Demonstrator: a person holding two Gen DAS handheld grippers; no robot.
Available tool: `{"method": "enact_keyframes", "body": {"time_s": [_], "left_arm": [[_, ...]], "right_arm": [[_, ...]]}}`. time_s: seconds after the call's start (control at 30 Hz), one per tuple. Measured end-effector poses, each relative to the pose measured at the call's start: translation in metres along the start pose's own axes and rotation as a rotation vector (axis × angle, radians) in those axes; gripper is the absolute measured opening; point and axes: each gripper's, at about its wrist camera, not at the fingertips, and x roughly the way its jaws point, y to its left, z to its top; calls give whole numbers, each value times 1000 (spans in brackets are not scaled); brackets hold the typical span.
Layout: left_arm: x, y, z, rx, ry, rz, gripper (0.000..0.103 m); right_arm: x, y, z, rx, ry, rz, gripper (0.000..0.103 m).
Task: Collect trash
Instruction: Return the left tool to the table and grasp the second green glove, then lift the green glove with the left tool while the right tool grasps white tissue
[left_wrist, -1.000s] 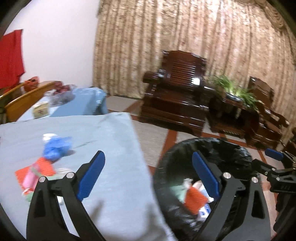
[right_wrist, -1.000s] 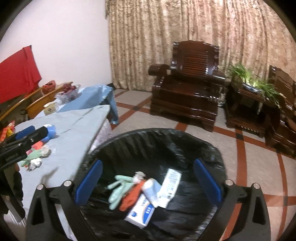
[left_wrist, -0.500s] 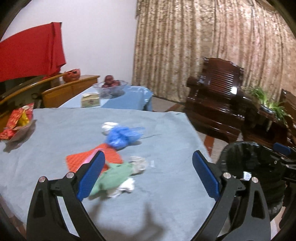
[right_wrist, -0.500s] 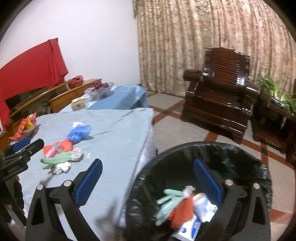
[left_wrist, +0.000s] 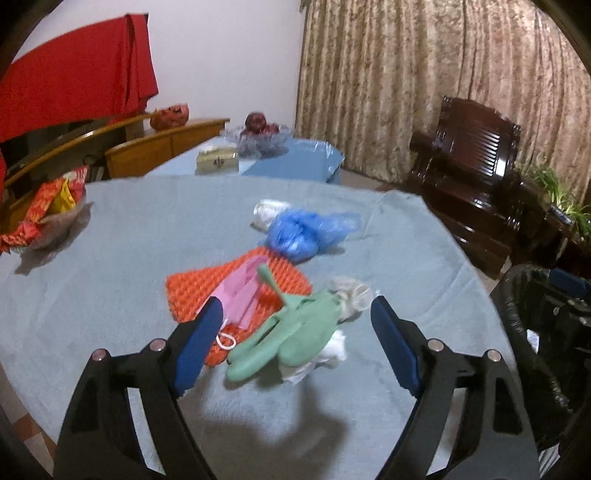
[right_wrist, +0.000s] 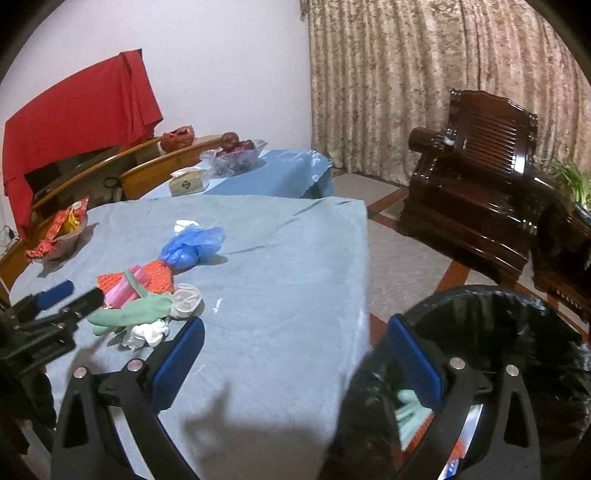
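Note:
A trash pile lies on the grey-blue tablecloth (left_wrist: 110, 295): a green glove (left_wrist: 295, 332), an orange ridged mat (left_wrist: 199, 291) under a pink piece (left_wrist: 240, 291), a blue plastic bag (left_wrist: 299, 232) and white crumpled tissues (left_wrist: 351, 295). My left gripper (left_wrist: 295, 308) hovers right at the glove, its jaws closing; the glove lies between the pads, untouched. In the right wrist view it comes in from the left (right_wrist: 74, 293) beside the glove (right_wrist: 129, 314). My right gripper (right_wrist: 295, 325) stands open and empty over the table's edge, next to the black-lined bin (right_wrist: 498, 314), which holds another green glove (right_wrist: 408, 410).
A bowl of red wrappers (left_wrist: 44, 210) sits at the table's left. Behind are a tissue box (left_wrist: 218, 162) and a fruit bowl (left_wrist: 258, 129) on a blue table. A dark wooden armchair (left_wrist: 476, 155), a plant (left_wrist: 554, 184) and curtains stand to the right.
Both views have swung from the bin to the table. My left gripper has come down close to the trash pile and its jaws have narrowed. The bin now sits at the right edge.

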Motion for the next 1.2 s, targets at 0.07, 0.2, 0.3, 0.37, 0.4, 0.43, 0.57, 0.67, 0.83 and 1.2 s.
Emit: {"method": "enact_keyframes", "body": {"time_s": [0.07, 0.2, 0.3, 0.37, 0.4, 0.43, 0.57, 0.67, 0.83, 1.2], "left_arm": [[10, 2, -2, -3, 18, 1, 77], [27, 6, -10, -4, 52, 3, 71], [37, 8, -15, -7, 75, 3, 66], [42, 10, -18, -14, 93, -6, 59], [43, 10, -19, -15, 97, -10, 54], [44, 10, -20, -16, 103, -18, 50], [46, 7, -22, -13, 117, -46, 39], [44, 5, -23, -17, 119, -57, 28], [38, 3, -23, -18, 122, -70, 11], [10, -10, -25, -61, 135, -106, 13]], "right_arm": [[8, 6, 0, -10, 6, 6, 97], [23, 15, -1, -26, 29, 19, 97], [31, 19, -3, -35, 44, 23, 97], [37, 21, -5, -38, 54, 26, 97], [39, 22, -6, -39, 60, 28, 97], [42, 23, -7, -40, 65, 30, 97], [47, 26, -9, -47, 76, 34, 97], [47, 28, -11, -55, 78, 35, 97], [47, 29, -12, -55, 79, 34, 97], [48, 29, -12, -58, 82, 34, 97]]}}
